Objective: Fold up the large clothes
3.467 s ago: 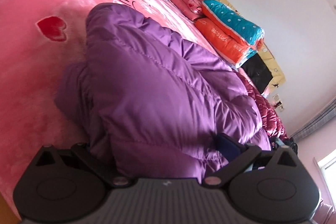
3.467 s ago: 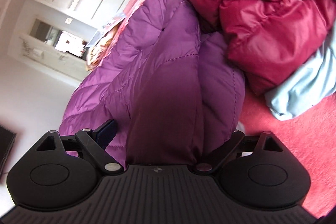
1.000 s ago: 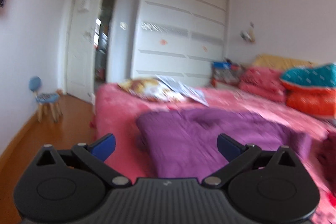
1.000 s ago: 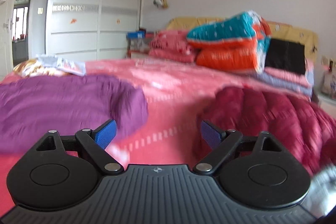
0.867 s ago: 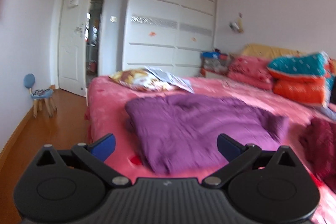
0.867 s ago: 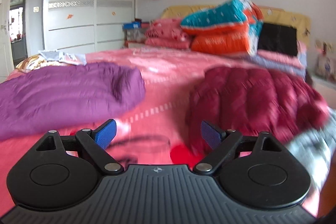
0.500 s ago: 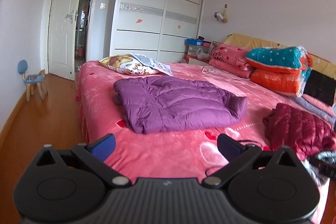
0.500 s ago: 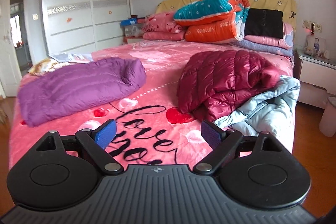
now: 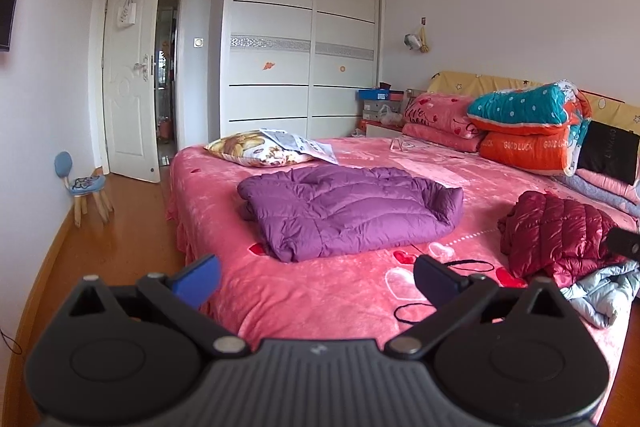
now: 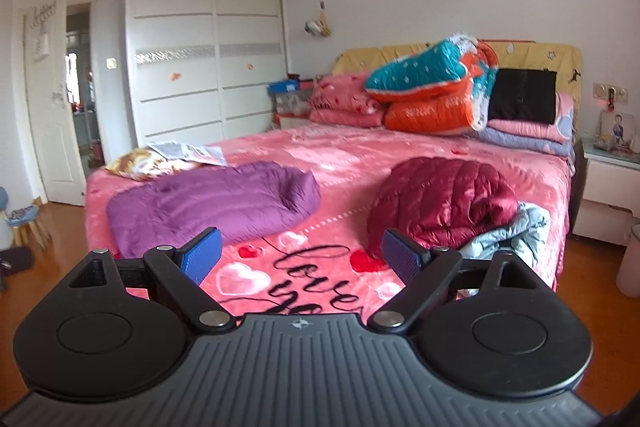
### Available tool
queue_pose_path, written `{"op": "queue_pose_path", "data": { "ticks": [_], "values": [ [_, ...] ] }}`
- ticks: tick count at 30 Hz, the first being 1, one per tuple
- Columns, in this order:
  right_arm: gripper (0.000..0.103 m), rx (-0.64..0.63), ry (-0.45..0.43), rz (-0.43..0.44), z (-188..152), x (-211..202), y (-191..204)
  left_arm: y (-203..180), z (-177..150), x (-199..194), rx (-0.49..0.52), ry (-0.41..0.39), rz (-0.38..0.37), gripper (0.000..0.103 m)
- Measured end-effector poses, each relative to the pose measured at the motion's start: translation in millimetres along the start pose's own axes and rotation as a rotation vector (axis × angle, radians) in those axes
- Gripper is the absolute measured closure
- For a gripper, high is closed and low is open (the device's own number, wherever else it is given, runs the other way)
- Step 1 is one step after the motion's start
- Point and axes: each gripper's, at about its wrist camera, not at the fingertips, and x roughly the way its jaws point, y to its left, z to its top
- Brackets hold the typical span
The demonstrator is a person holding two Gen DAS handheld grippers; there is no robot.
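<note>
Far left, an open door and a little blue stool are seen against the wall, well apart from the action. The left gripper is held back off the near edge of the bed, its fingers spread wide with nothing between them. On the left half of the bed the purple down jacket is laid flat in a tidy folded block, just near a patterned pillow, so that one looks finished and parked out of the way.

Moving right, the right gripper is also held clear of the bed, fingers apart and empty. Beyond it the maroon down jacket is heaped in a crumpled mound on the right half, with a light blue garment bunched against its near right side and hanging toward the bed's edge. Those two are probably next, and the clear middle strip is likely kept free for spreading them out. Folded quilts are stacked at the far headboard.
</note>
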Motion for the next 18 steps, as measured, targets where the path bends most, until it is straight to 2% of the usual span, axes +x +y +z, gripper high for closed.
{"op": "queue_pose_path", "data": {
  "ticks": [6, 18],
  "values": [
    [0.0, -0.024, -0.025, 0.023, 9, -22, 15, -4, -3, -3, 0.009, 0.007, 0.022, 0.001],
    [0.0, -0.054, -0.018, 0.036, 10, 5, 17, -6, -7, -5, 0.028, 0.02, 0.067, 0.001]
  ]
}}
